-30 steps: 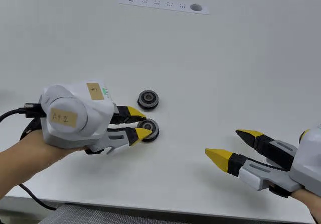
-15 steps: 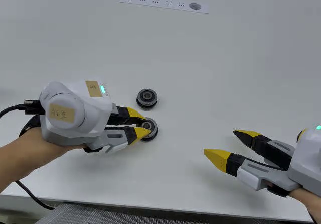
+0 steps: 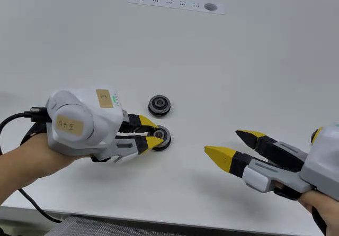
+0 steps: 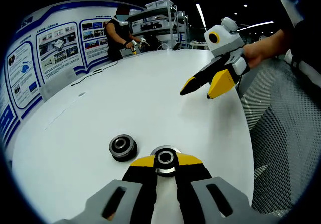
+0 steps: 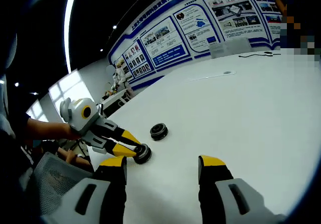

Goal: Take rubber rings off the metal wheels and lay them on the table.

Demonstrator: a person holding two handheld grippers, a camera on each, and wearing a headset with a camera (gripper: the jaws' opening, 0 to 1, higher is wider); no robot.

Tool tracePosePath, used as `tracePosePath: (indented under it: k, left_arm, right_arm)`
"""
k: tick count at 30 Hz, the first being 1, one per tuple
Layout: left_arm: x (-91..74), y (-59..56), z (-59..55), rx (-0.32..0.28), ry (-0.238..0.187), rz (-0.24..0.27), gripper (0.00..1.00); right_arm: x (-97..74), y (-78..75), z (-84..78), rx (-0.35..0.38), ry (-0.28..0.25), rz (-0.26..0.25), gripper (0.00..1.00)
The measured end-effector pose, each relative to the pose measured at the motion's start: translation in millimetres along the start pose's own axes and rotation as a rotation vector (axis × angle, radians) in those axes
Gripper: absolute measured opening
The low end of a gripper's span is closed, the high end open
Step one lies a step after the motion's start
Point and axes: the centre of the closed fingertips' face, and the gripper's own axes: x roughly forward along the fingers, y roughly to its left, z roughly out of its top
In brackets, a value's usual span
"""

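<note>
Two metal wheels with black rubber rings lie on the white table (image 3: 238, 61). The nearer wheel (image 3: 161, 137) (image 4: 165, 160) (image 5: 143, 152) sits between the yellow tips of my left gripper (image 3: 150, 132) (image 4: 165, 162), which is shut on it at table level. The second wheel (image 3: 159, 105) (image 4: 123, 146) (image 5: 159, 131) lies free just beyond it. My right gripper (image 3: 233, 144) (image 5: 164, 162) hovers open to the right, its tips pointing at the held wheel, with nothing between them. It also appears across the table in the left gripper view as the right gripper (image 4: 213, 81).
A white power strip (image 3: 175, 3) is set into the table at the far side. A black cable (image 3: 10, 120) trails from the left gripper's back. The table's front edge (image 3: 159, 217) runs close below both hands, with a mesh chair (image 4: 286, 133) beside it.
The left gripper's jaws have narrowed onto the nearer wheel. The right gripper has moved left and slightly up toward that wheel, still open.
</note>
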Motion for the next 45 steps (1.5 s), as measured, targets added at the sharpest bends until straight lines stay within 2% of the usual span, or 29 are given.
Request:
tracePosePath:
  k: [4, 10, 14, 24, 32, 45]
  left_arm:
    - [0.0, -0.5, -0.1, -0.002, 0.003, -0.005, 0.13]
    - [-0.1, -1.1, -0.2, -0.006, 0.005, -0.01, 0.13]
    - [-0.1, -1.3, -0.3, -0.005, 0.006, -0.013, 0.13]
    - [-0.4, -1.8, -0.3, -0.01, 0.003, -0.016, 0.13]
    - [-0.6, -1.7, -0.5, -0.013, 0.0, -0.016, 0.13]
    - [-0.8, -1.2, -0.4, -0.015, -0.003, -0.019, 0.13]
  right_arm:
    - [13.9, 13.4, 6.1, 0.073, -0.02, 0.055, 0.61]
    - [32.4, 22.6, 6.1, 0.117, 0.007, 0.1, 0.61]
    - [42.1, 29.6, 2.3, 0.189, 0.032, 0.13, 0.59]
    - [58.3, 43.0, -11.7, 0.231, 0.097, 0.168, 0.56]
    - [63.4, 51.6, -13.6, 0.273, 0.109, 0.199, 0.51]
    - [72.9, 60.3, -19.5, 0.3, 0.151, 0.216, 0.51]
